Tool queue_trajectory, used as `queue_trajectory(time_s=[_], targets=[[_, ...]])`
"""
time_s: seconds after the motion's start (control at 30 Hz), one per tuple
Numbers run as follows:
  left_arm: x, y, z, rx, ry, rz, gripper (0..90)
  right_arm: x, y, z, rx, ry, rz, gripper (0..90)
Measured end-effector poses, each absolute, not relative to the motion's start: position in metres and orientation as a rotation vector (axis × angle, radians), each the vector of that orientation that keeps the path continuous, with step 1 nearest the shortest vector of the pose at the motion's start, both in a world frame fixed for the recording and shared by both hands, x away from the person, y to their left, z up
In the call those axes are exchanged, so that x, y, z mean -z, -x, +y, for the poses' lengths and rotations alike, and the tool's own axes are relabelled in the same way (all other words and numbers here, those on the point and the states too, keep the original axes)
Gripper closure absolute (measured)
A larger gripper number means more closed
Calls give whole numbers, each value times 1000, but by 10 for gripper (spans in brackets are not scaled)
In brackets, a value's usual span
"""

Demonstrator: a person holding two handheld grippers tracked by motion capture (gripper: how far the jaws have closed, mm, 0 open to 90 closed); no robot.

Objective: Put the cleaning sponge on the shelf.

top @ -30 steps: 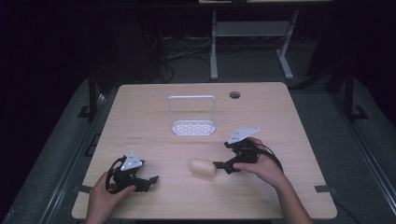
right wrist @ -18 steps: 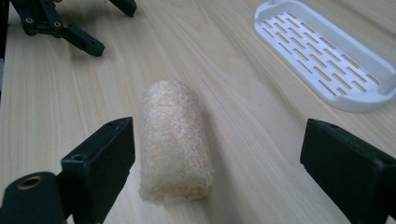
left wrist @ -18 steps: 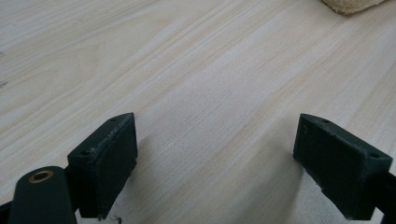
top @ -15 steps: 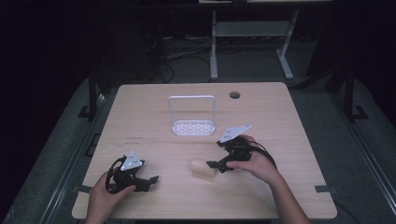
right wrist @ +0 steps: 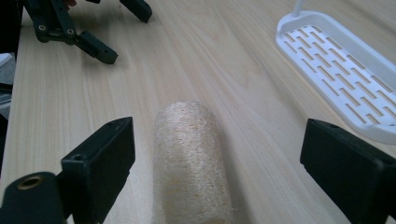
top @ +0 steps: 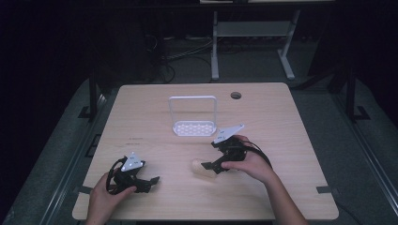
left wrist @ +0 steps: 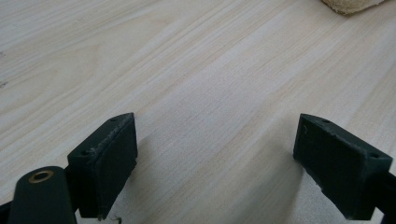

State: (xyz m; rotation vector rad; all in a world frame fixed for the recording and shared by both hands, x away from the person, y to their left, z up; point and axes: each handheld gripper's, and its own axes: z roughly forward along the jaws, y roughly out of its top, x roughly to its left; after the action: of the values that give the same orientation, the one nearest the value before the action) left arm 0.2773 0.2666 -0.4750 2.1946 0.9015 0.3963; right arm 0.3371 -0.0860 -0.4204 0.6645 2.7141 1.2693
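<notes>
A pale loofah cylinder [top: 201, 168] lies on its side on the wooden table [top: 281, 122], front of middle. My right gripper [top: 209, 168] is open, with its jaws on either side of the loofah [right wrist: 191, 163] and not touching it. My left gripper [top: 151, 183] rests open at the front left, over bare table [left wrist: 196, 84]. An end of the loofah [left wrist: 348, 4] peeks in at the top right of the left gripper view. The left gripper [right wrist: 112, 32] appears far off in the right gripper view.
A white rack [top: 193, 127] with a slotted base and an upright wire frame stands at the table's middle; its base [right wrist: 341, 70] lies to the right in the right gripper view. A cable hole [top: 235, 95] sits at the back.
My right gripper has moved left and toward the loofah, so that its open jaws now flank it. The left gripper has stayed put.
</notes>
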Motion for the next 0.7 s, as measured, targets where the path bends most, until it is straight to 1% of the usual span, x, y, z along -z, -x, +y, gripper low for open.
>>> queue_trajectory(time_s=[0.7], targets=[[475,-277,267,-396,-2195,901,131,434,-334,-73,-1173,-610,2789,101]])
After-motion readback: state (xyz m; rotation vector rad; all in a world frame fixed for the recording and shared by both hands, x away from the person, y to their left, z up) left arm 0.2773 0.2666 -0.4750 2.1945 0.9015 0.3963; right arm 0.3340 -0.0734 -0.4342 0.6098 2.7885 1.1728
